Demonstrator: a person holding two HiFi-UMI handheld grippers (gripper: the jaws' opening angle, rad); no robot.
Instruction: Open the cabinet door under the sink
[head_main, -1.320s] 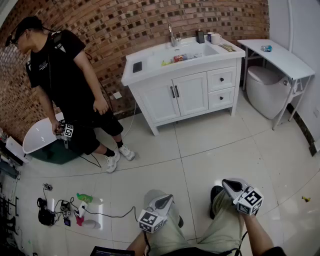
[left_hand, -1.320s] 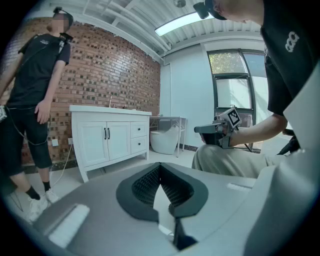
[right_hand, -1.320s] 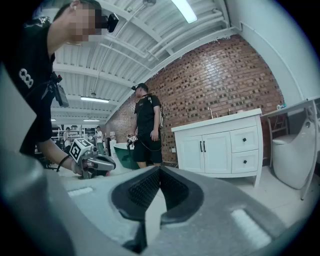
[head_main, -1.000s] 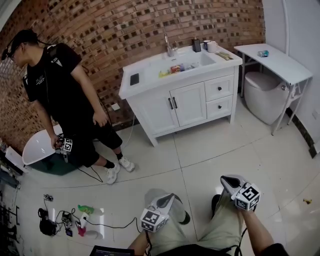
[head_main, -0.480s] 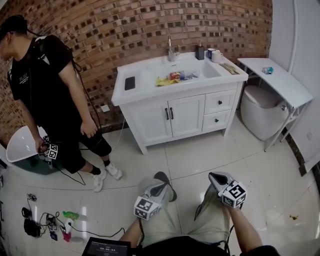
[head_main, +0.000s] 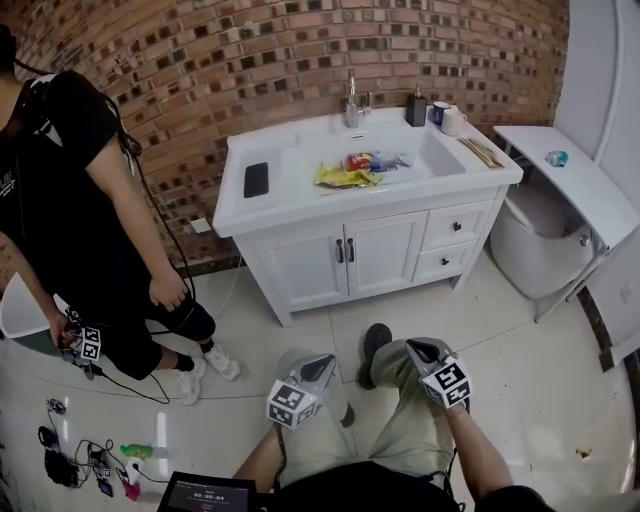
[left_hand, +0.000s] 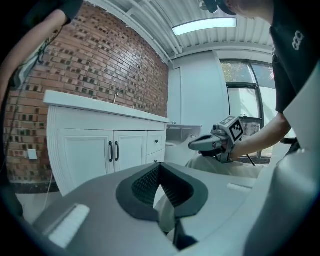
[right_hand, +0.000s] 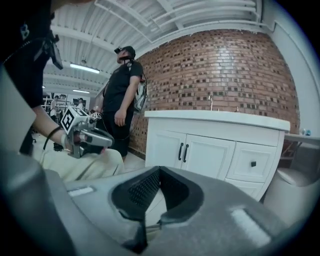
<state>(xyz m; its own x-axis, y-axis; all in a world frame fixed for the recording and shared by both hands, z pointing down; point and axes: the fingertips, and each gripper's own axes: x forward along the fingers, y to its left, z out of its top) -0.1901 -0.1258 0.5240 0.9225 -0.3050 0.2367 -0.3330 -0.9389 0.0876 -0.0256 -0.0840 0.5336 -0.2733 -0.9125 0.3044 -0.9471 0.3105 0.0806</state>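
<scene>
A white vanity cabinet stands against the brick wall, with its two doors under the sink closed. Their black handles sit side by side at the middle. My left gripper and right gripper hover over my knees, well short of the cabinet. Both are shut with nothing in them. In the left gripper view the doors lie ahead to the left, and the right gripper shows on the right. In the right gripper view the handles are ahead, with the left gripper at the left.
A person in black stands left of the vanity. A phone lies on the counter, wrappers in the sink. Two drawers are right of the doors. A toilet and white shelf stand at the right. Cables lie on the floor at the lower left.
I have walked closer to the vanity, which now fills more of the head view. Both grippers came forward with me and stayed shut.
</scene>
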